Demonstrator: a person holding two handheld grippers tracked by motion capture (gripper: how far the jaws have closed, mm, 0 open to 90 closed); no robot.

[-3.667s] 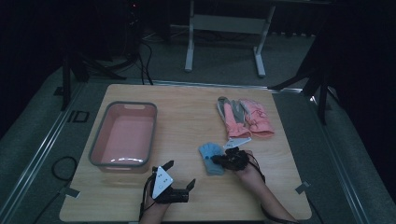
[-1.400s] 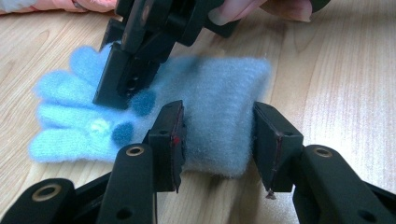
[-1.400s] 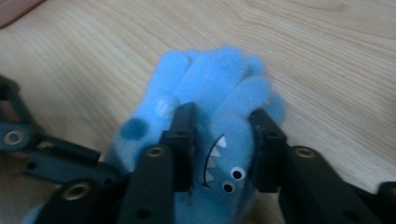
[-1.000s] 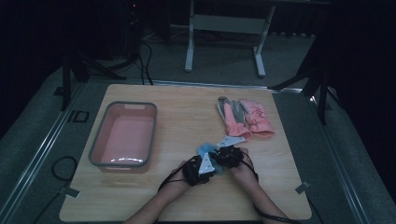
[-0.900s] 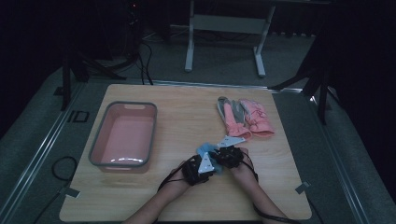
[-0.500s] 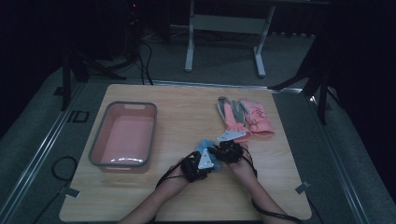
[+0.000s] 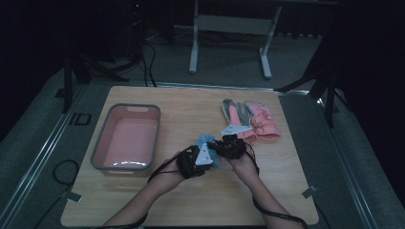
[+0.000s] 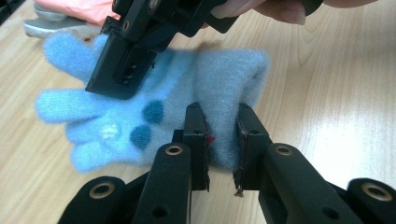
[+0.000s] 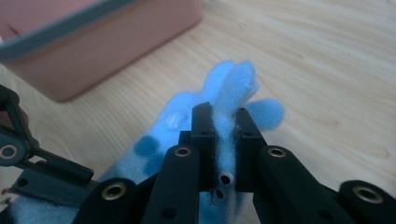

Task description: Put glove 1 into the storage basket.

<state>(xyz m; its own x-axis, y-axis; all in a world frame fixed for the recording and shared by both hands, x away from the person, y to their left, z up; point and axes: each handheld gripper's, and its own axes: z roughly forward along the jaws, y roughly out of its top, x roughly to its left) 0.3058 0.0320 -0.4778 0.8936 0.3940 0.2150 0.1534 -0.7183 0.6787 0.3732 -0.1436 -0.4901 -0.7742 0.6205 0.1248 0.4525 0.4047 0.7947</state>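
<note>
Two grippers meet on one fuzzy light-blue fleece glove with dark-blue dots (image 8: 154, 112), which lies on the pale wooden table (image 7: 191, 200) near its middle, just right of the pink rectangular plastic tub with a grey rim (image 7: 125, 138). Texture of the glove: soft, napped pile, short rounded fingers, a few round darker spots and one small whitish patch on its upper face. From the left gripper view I see my left gripper (image 8: 222, 128) with its two black jaws drawn close, pinching a raised fold of fleece at the cuff end; the pile bulges up between the pads. From the right gripper view my right gripper (image 9: 223, 123) is likewise nearly closed, clamped on a thin standing ridge of fleece toward the finger end, with the glove's fingers fanning out beyond the jaw tips. In the left gripper view the right gripper's black body hangs over the glove's finger side, touching the fabric. The tub has smooth matte walls and rounded corners. Farther back on the table, in the high view, lie a pair of salmon-pink gloves (image 7: 262, 121) and, beside them, a grey glove (image 7: 229, 109), flat and well apart from the tub. Both of the person's hands sit close together over the blue glove.
</note>
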